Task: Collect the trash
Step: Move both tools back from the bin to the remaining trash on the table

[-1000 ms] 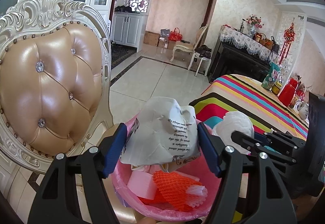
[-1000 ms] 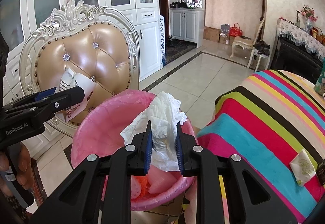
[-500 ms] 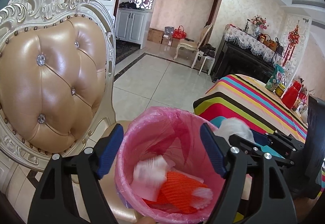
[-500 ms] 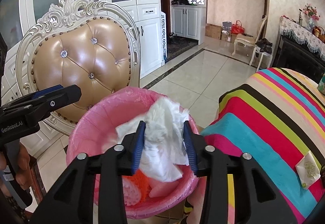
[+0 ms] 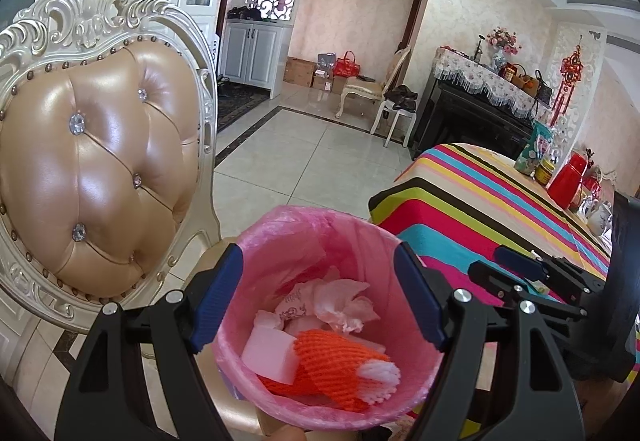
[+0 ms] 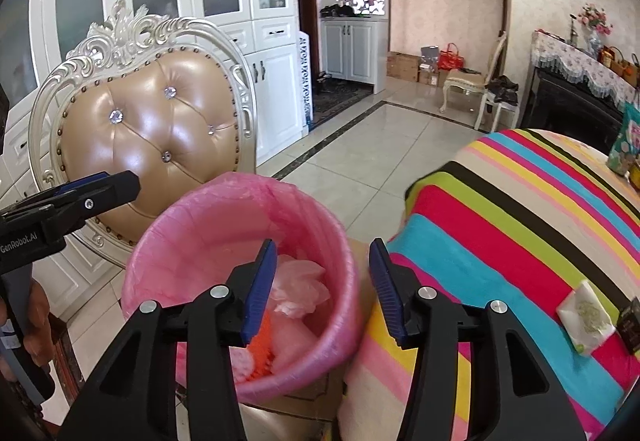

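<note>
Our right gripper is opening with nothing between its jaws; the white tissue it pinched a second ago now lies in the pink bin. Our left gripper hangs wide and empty. A wrapper, probably trash, remains on the striped table.

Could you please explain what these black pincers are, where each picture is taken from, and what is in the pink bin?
There is no robot here: a person holds a two-fingered tool in each hand, and each tool carries a wide-angle camera looking along its fingers. One picture comes from the left tool, the other from the right tool. Both hang over a pink-lined trash bin beside a cushioned chair and a table with a striped tablecloth. In the bin lie crumpled tissues, an orange foam net and a pale block. Neither tool holds anything; the right one's jaws are opening. A folded napkin is on the table.
</note>
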Demonstrator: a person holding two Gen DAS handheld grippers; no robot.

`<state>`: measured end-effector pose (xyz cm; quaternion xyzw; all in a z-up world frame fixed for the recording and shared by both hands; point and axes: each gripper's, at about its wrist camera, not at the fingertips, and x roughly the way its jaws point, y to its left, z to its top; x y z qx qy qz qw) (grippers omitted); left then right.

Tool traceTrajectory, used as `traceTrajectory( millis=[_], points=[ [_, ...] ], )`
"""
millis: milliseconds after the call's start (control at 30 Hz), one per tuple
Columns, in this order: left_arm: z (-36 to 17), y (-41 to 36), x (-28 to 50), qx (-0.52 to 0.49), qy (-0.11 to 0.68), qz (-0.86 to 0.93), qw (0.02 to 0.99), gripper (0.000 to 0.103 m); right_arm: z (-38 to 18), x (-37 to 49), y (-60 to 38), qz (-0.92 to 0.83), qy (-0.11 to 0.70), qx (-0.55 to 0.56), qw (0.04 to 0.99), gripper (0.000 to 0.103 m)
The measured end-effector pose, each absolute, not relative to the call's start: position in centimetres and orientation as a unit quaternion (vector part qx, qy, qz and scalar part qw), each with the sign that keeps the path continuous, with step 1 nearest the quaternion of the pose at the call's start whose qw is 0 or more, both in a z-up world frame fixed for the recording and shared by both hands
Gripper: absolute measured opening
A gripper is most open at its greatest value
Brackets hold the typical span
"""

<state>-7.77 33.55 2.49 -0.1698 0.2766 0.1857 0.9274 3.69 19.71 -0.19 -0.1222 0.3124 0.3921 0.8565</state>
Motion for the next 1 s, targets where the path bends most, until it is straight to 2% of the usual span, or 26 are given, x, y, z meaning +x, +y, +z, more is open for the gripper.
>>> traceTrajectory(
  millis=[600, 1000],
  points=[
    [3.2, 25.7, -5.5, -0.149, 0.284, 0.126, 0.939, 0.075, 0.3, 5.3, 7.3, 0.317, 0.316, -0.083, 0.89, 0.051],
    [1.6, 16.1, -1.1, -0.116, 0.31, 0.034, 0.943, 0.075, -0.9, 6.8, -4.4, 0.23, 0.331, -0.053, 0.914, 0.052]
  ],
)
